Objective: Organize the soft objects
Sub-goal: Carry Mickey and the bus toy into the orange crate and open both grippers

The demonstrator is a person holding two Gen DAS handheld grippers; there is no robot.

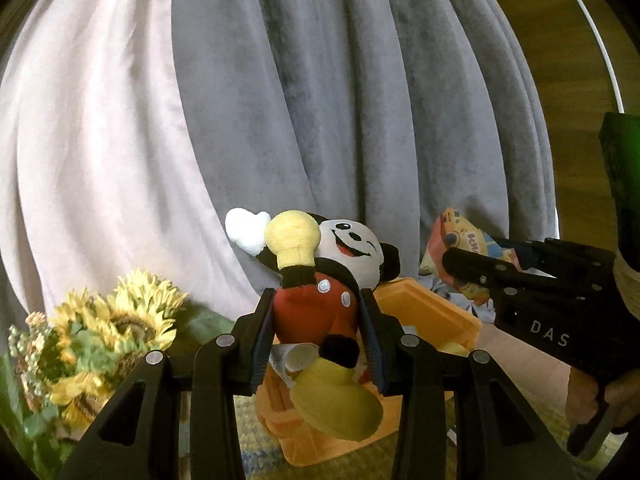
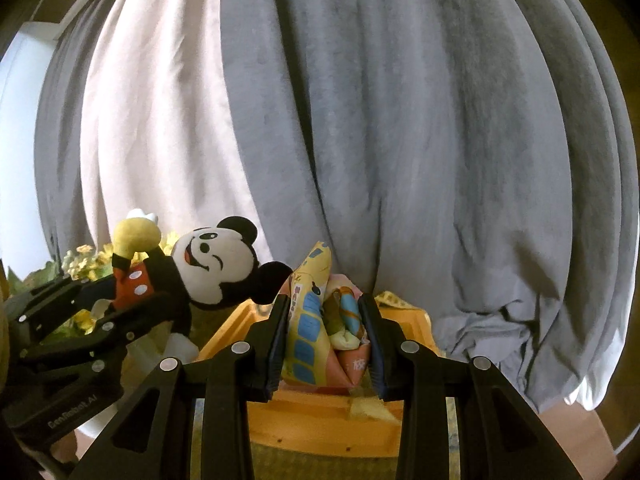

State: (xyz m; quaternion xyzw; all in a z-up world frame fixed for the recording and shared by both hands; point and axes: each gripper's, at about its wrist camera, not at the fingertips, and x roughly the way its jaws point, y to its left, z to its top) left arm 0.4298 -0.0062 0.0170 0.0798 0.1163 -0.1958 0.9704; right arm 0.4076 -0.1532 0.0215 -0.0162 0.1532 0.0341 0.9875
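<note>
My left gripper [image 1: 318, 338] is shut on a Mickey Mouse plush [image 1: 320, 300], gripping its red shorts, and holds it in the air above an orange box [image 1: 436, 320]. The plush also shows at the left of the right wrist view [image 2: 216, 264]. My right gripper [image 2: 325, 342] is shut on a small printed fabric pillow [image 2: 316, 332] with a yellow bus pattern, held above the same orange box [image 2: 320, 420]. The right gripper and its pillow show at the right of the left wrist view [image 1: 468, 264].
Grey and pale pink curtains [image 1: 320, 100] hang close behind. A bunch of artificial sunflowers [image 1: 104, 332] stands at the left. The box rests on a patterned rug [image 2: 304, 464]. A wooden wall [image 1: 580, 40] is at the far right.
</note>
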